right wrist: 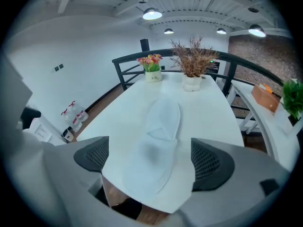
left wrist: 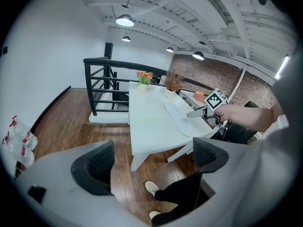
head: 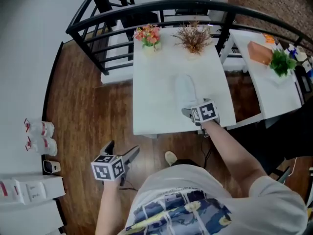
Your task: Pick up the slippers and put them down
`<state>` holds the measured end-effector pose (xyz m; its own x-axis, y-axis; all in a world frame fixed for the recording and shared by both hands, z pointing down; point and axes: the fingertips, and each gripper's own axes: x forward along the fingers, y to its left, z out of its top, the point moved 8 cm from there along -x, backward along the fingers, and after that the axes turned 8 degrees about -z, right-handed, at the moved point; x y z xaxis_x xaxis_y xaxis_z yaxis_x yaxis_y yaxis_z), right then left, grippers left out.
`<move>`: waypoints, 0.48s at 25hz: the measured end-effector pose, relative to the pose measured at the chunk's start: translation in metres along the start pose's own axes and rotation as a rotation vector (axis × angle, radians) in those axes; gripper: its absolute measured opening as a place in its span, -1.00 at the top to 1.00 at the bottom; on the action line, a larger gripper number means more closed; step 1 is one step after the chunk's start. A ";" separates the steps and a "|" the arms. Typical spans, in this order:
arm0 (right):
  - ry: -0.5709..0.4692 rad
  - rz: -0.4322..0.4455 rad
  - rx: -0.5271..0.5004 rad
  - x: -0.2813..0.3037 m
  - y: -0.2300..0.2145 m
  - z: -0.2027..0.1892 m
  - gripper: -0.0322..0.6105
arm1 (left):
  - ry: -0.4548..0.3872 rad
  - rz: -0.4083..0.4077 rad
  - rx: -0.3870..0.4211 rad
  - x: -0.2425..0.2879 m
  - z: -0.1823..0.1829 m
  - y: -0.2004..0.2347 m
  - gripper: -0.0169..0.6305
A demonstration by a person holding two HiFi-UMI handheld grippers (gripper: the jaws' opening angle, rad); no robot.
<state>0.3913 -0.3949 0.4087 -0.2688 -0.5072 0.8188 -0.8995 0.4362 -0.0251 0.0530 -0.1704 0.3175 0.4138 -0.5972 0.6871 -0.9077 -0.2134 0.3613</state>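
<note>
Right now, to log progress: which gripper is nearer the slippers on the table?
Right. The right gripper is at the slippers' near end; the left gripper hangs over the floor.

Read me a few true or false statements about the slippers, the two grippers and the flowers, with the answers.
The slippers lie on the white table. True.
The left gripper holds a slipper. False: its fingers stand apart and empty, above the wooden floor.
The right gripper is open. True.
The flowers stand on the floor. False: they stand at the table's far end.
</note>
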 end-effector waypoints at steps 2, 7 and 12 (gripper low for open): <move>0.023 0.005 0.003 0.021 -0.001 0.010 -0.89 | -0.003 0.006 -0.001 0.007 0.011 0.001 -0.65; 0.118 -0.026 0.002 0.073 0.003 0.027 -0.89 | -0.011 0.012 -0.010 0.020 0.028 0.002 -0.65; 0.299 -0.073 0.012 0.122 -0.002 0.013 -0.89 | -0.002 0.037 -0.046 0.025 0.028 0.008 -0.65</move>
<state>0.3557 -0.4674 0.5017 -0.0917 -0.2943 0.9513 -0.9173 0.3968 0.0343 0.0545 -0.2081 0.3198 0.3802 -0.6057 0.6990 -0.9180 -0.1553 0.3648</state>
